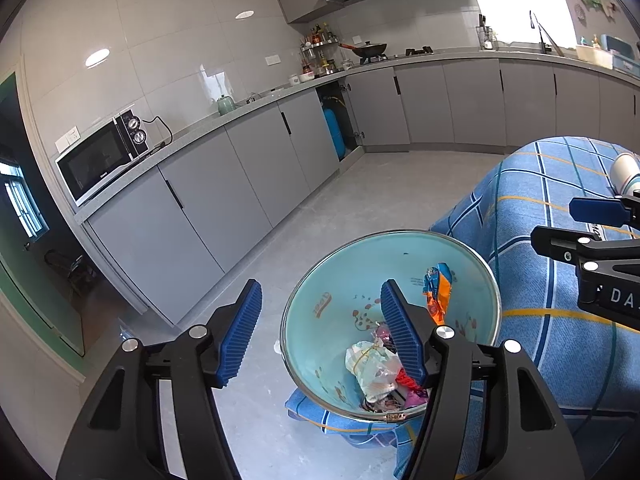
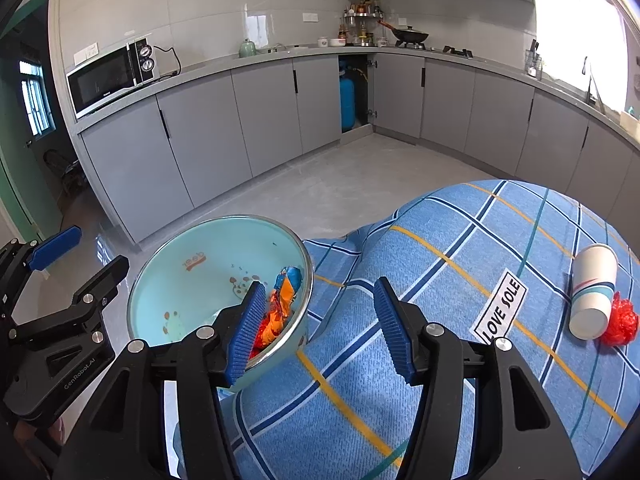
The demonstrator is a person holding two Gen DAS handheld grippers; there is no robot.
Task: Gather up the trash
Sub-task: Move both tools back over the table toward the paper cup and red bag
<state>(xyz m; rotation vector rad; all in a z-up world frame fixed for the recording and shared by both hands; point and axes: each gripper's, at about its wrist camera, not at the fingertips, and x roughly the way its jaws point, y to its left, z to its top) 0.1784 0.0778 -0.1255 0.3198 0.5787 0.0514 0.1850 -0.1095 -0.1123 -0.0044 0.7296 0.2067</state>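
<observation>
A light-blue bin with a metal rim stands on the floor beside a bed. It holds an orange and blue wrapper, a crumpled white bag and red and pink scraps. My left gripper hovers open over the bin's near left rim, with nothing between its pads. My right gripper is open and empty above the bed edge, just right of the bin. A white paper cup lies on its side on the bed, with a red crumpled scrap touching it.
The bed wears a blue checked cover with a "LOVE SOLE" label. Grey kitchen cabinets run along the far walls, with a microwave on the counter. A blue gas cylinder stands in an open cabinet. Grey floor lies between.
</observation>
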